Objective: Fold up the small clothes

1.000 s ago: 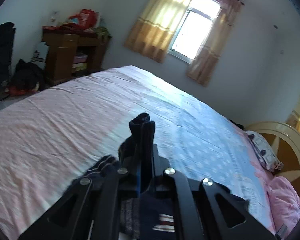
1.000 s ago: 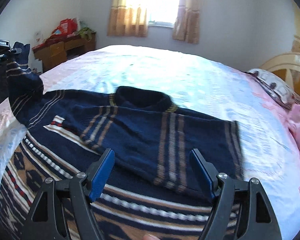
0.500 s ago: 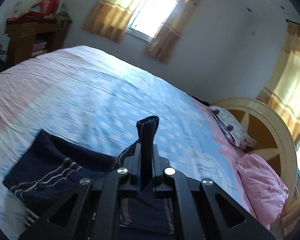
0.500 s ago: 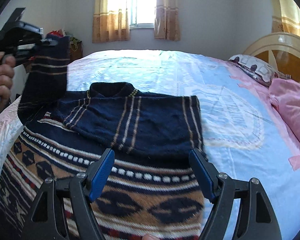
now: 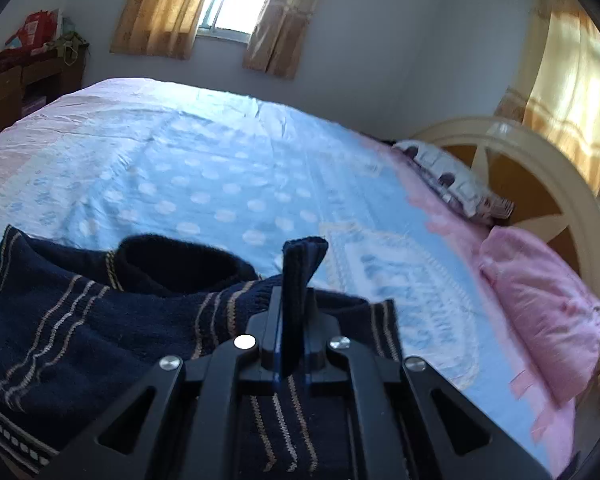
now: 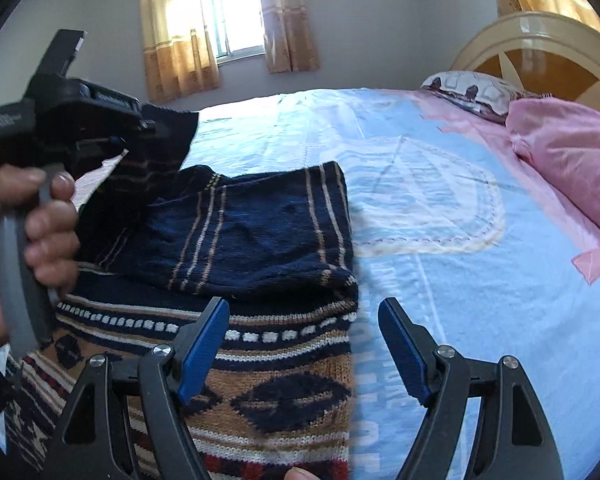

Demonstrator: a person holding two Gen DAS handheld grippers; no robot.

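Note:
A small navy knitted sweater point(image 6: 260, 248) with tan stripes and a brown patterned body lies on the bed, one sleeve folded flat across its chest. My left gripper point(image 5: 294, 312) is shut on the cuff of the other sleeve point(image 5: 302, 264), which sticks up between its jaws. In the right wrist view that gripper point(image 6: 148, 132) hangs at the left above the sweater, with the sleeve point(image 6: 156, 156) draped from it and a hand point(image 6: 28, 224) on its handle. My right gripper point(image 6: 304, 332) stands open just above the sweater's right edge, nothing between its blue pads point(image 6: 204, 344).
The bed's blue and pink sheet point(image 6: 440, 216) stretches right of the sweater. A pink pillow point(image 6: 572, 160) and a patterned pillow point(image 6: 468, 92) lie by the cream headboard point(image 6: 532, 44). A curtained window point(image 5: 236, 4) and a wooden cabinet point(image 5: 24, 80) stand beyond the bed.
My left gripper has carried the sleeve cuff rightwards over the sweater's chest. The right gripper has shifted right, so the sweater's right edge now lies between its open jaws.

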